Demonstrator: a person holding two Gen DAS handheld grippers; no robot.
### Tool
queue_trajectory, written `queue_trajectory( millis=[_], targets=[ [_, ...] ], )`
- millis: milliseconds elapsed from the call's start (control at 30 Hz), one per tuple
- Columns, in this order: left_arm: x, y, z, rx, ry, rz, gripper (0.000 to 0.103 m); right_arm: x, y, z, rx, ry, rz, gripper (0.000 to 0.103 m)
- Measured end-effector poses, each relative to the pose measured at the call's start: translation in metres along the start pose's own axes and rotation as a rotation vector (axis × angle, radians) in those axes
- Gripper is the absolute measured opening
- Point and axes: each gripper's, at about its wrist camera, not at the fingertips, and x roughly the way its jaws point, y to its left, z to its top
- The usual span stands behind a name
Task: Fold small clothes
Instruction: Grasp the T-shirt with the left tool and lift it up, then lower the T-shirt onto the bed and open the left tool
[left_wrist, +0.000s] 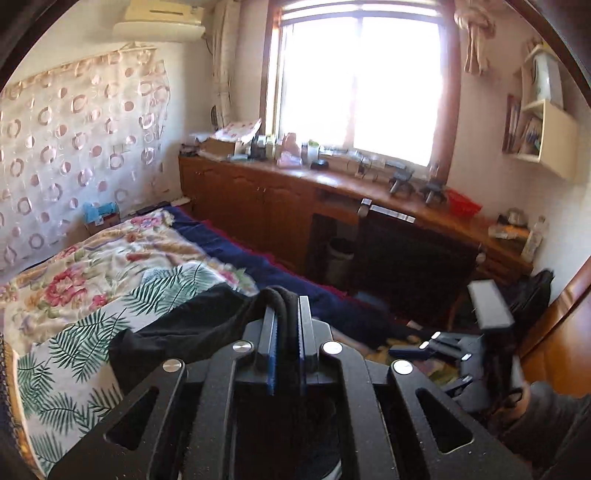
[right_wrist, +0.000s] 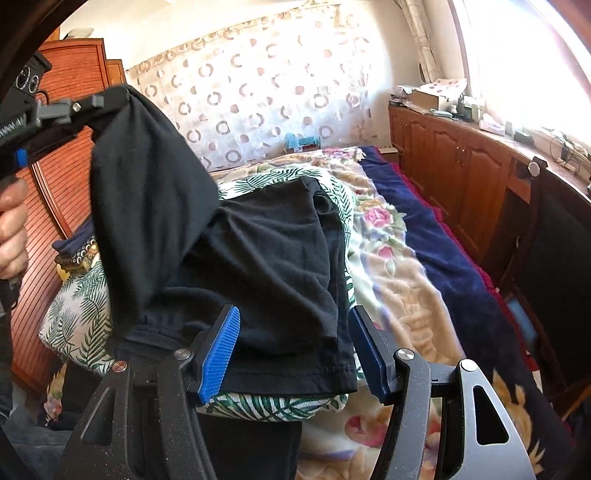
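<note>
**Fold in progress: left gripper lifts one edge, right gripper stands open at the near hem**

Left gripper (left_wrist: 287, 314): jaws closed on a bunched edge of the black garment (right_wrist: 258, 266). In the right wrist view this gripper appears at the upper left, raised above the bed, with the cloth hanging from it in a steep drape.

Right gripper (right_wrist: 293, 350): jaws spread wide, gripping nothing. Its blue pads (right_wrist: 218, 354) straddle the garment's near hem, one pad on each side; contact with the cloth cannot be confirmed.

Garment position: the unlifted part lies flat on the leaf-print pillow (right_wrist: 79, 314), which rests on the floral blanket (right_wrist: 399, 280). The lifted part rises to the left.

Governing relation: the garment's long axis appears to run from the near hem toward the far side of the bed, directly ahead of the right gripper. The hem lies between the open jaws, so the right gripper is the nearer tool for that edge. Judged next step: close on the hem while the left carries its edge across.
</note>
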Motion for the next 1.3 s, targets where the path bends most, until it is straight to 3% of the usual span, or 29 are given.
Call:
queue_trajectory(
  millis=[67, 133, 200, 267, 367, 567, 833, 1300],
  targets=[
    [0.007, 0.003, -0.003, -0.003, 0.024, 0.010, 0.011, -0.002, 0.000, 0.000, 0.002, -0.003, -0.004, 0.063],
    [0.007, 0.009, -0.009, -0.002, 0.033, 0.021, 0.024, -0.002, -0.002, 0.000, 0.004, -0.004, -0.007, 0.063],
    [0.004, 0.011, -0.013, -0.003, 0.034, 0.021, 0.053, -0.001, -0.003, -0.001, 0.004, -0.001, -0.011, 0.063],
    [0.002, 0.014, -0.017, 0.003, 0.034, 0.031, 0.068, 0.001, -0.003, 0.002, 0.000, 0.004, -0.014, 0.063],
    [-0.002, 0.030, -0.028, -0.018, 0.032, 0.049, 0.076, 0.005, 0.000, 0.007, -0.012, 0.011, -0.019, 0.063],
    [-0.003, 0.069, -0.064, -0.072, 0.070, 0.132, 0.078, 0.018, 0.009, 0.023, -0.060, 0.023, -0.010, 0.063],
    [-0.015, 0.113, -0.107, -0.156, 0.094, 0.216, 0.078, 0.072, 0.044, 0.054, -0.149, 0.067, 0.040, 0.063],
    [-0.038, 0.163, -0.139, -0.208, 0.091, 0.313, 0.078, 0.153, 0.134, 0.095, -0.323, 0.146, 0.192, 0.063]
  ],
)
